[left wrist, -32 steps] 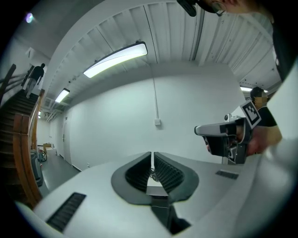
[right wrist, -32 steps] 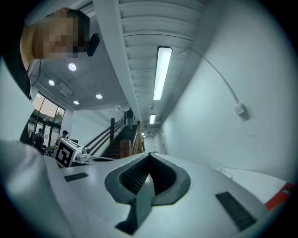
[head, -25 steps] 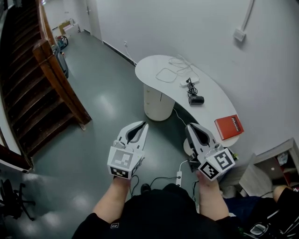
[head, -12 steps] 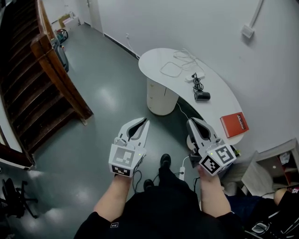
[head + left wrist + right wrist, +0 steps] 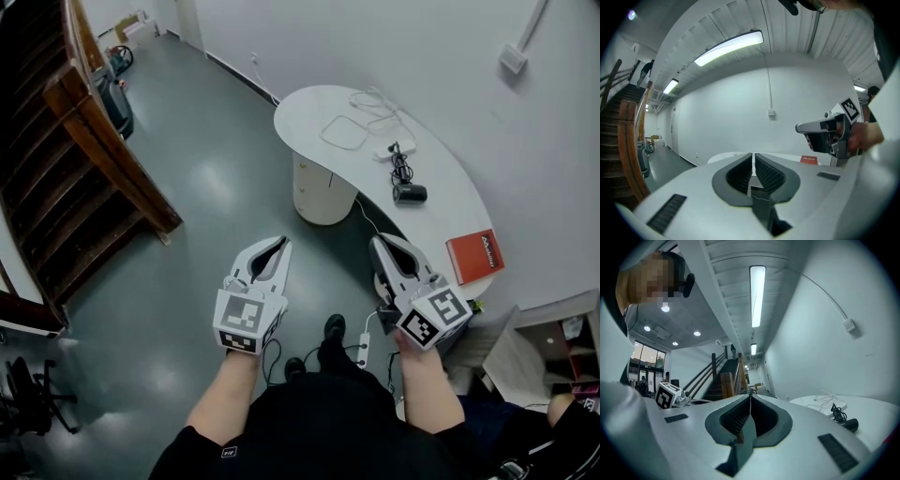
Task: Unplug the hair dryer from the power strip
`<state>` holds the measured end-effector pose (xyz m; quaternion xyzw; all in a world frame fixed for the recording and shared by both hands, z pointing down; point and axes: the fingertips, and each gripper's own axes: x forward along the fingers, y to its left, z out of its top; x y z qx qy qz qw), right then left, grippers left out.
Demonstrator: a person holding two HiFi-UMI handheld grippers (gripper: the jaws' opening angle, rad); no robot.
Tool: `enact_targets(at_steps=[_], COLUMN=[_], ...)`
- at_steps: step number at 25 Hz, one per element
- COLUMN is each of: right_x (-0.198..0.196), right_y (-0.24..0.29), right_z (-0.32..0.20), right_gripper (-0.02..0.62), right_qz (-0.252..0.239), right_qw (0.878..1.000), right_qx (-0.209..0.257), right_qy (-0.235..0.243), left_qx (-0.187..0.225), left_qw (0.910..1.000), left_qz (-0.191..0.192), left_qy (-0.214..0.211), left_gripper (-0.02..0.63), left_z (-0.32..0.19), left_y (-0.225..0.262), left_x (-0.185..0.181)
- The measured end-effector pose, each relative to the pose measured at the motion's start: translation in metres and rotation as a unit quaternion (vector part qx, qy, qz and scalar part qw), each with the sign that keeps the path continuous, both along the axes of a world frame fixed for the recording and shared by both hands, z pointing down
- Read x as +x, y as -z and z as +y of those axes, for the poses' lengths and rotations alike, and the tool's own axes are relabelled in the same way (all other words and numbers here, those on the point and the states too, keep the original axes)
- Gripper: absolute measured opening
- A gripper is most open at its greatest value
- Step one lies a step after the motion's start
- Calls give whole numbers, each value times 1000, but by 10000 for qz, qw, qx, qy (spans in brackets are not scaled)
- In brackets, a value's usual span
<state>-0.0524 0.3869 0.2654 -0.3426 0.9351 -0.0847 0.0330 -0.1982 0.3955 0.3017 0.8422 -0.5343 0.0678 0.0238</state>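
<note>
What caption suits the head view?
Left tool and right tool, shut, facing the table bearing dryer and power strip.

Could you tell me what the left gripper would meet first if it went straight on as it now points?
Probably the white table, dead ahead of the left gripper; nothing shows in between, though depth is unclear.
</note>
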Motion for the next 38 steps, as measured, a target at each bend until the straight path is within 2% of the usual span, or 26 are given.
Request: enact_targets(at_steps=[7, 14, 21, 29, 35, 38], right_x=[40, 92, 135, 144, 137, 126], right_y=[-11, -9, -9, -13, -21, -15], right_z=[-67, -140, -186, -235, -301, -338], right_gripper=[35, 35, 35, 35, 35, 35], right_qz=[-169, -347, -482, -515, -382, -297], right_qw=[9997, 9992, 9985, 9981, 9972, 9967], right_qx=[-134, -142, -173, -204, -263, -262], right_qy=[-78, -144, -195, -280, -595, -704], left_qx=[-77, -101, -51, 10, 52, 119], left_qw=[9997, 9988, 9978, 9961, 9922, 9897], left_qz=[-177, -313, -392, -430, -289, -336], left_qy=[-161, -374, -526, -775, -1211, -1383], left_gripper=[28, 28, 28, 28, 28, 28], left_z=[-69, -144, -187, -244, -319, -363], left_y=[-3, 2, 5, 5, -4, 1], left_x=[41, 101, 146, 165, 169, 164])
